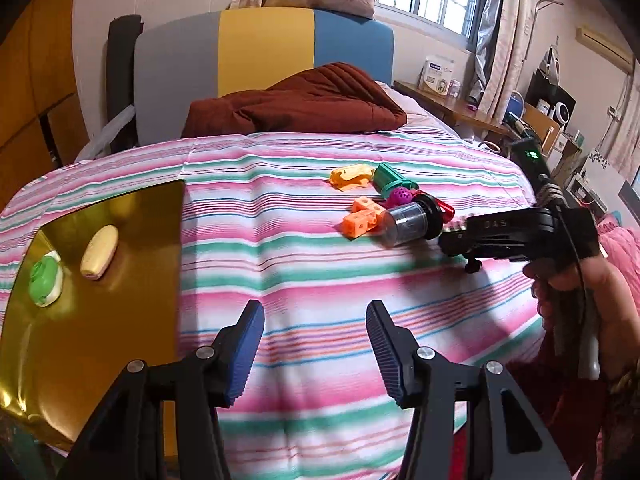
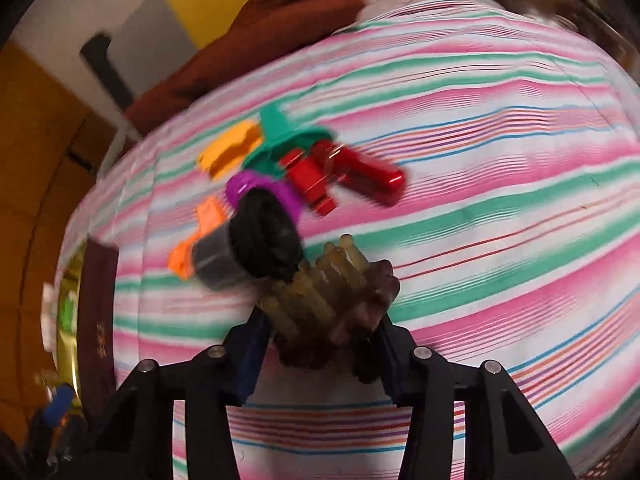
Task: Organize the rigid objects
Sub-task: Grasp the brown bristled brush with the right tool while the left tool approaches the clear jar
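My right gripper (image 2: 320, 334) is clenched on one brown ridged toy (image 2: 332, 300): it sits between my two pads, its pale pegs sticking out ahead of the tips. Just beyond it lies the pile on the striped bedspread (image 2: 500, 128): one clear jar with a black cap (image 2: 244, 252) touching the toy's front, one orange block piece (image 2: 196, 240) to the jar's left, one purple ball (image 2: 260, 188) behind the cap, one teal piece (image 2: 280, 136), one yellow piece (image 2: 232, 148) and red pieces (image 2: 352, 172) farther off. The picture is smeared, so I cannot count the red ones.

My left gripper (image 1: 316, 344) stands released, nothing between its two blue pads, only bedspread (image 1: 300, 248) under the gap. Far ahead and to the right of these jaws sits the same pile, sharp here: jar (image 1: 408, 224), orange blocks (image 1: 362, 216), yellow piece (image 1: 352, 176), teal piece (image 1: 390, 178). This view alone shows my right gripper (image 1: 452, 236) from the side with the hand (image 1: 576, 292) on its handle, and the gold tray (image 1: 100, 280) left of the jaws holding one green-and-white case (image 1: 45, 283) and one cream oval (image 1: 100, 252). The toy itself is barely visible there.
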`<state>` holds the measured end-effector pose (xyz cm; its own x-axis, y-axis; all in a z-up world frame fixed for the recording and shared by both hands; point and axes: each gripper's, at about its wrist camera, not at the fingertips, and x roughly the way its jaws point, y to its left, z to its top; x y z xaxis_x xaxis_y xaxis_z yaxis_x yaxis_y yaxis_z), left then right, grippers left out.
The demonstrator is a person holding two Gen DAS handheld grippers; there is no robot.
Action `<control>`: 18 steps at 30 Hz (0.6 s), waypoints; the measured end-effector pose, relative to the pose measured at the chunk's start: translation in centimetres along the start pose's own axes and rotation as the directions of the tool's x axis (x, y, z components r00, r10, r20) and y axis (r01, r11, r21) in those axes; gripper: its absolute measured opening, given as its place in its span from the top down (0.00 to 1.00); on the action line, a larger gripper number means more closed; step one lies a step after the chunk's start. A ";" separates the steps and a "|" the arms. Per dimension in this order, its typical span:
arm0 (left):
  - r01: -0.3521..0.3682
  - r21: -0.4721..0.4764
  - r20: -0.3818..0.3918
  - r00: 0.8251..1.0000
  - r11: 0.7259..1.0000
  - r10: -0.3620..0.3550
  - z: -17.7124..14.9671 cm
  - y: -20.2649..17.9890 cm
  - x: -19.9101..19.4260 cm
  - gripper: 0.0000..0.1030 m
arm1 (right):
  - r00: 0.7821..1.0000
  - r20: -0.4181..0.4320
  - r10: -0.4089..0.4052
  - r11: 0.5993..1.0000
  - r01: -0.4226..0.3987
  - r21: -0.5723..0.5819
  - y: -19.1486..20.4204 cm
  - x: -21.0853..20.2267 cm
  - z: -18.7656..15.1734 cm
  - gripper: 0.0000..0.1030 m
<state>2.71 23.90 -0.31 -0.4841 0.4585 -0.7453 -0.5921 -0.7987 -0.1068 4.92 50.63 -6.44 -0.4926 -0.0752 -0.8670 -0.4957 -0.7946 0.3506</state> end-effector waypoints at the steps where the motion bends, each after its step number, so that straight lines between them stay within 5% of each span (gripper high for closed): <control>1: 0.005 0.001 -0.003 1.000 1.000 -0.005 0.4 -0.4 0.5 0.48 | 1.000 0.012 -0.007 1.000 0.007 0.020 -0.6 -0.2 0.2 0.53; 9: 0.089 0.103 0.006 0.996 0.991 -0.090 5.1 -6.0 5.5 0.47 | 0.998 0.062 0.002 0.982 -0.014 0.191 -3.8 -0.9 0.8 0.53; 18: 0.143 0.421 -0.126 0.987 0.896 -0.098 8.3 -10.8 14.3 0.47 | 0.997 0.067 0.047 0.959 -0.064 0.276 -5.5 -0.8 1.2 0.53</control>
<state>-3.13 42.28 -4.33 -0.3383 0.4817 -0.8084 -0.8709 -0.4858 0.0750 7.23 55.81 -7.21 -0.5623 -0.0724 -0.8237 -0.6411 -0.5910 0.4896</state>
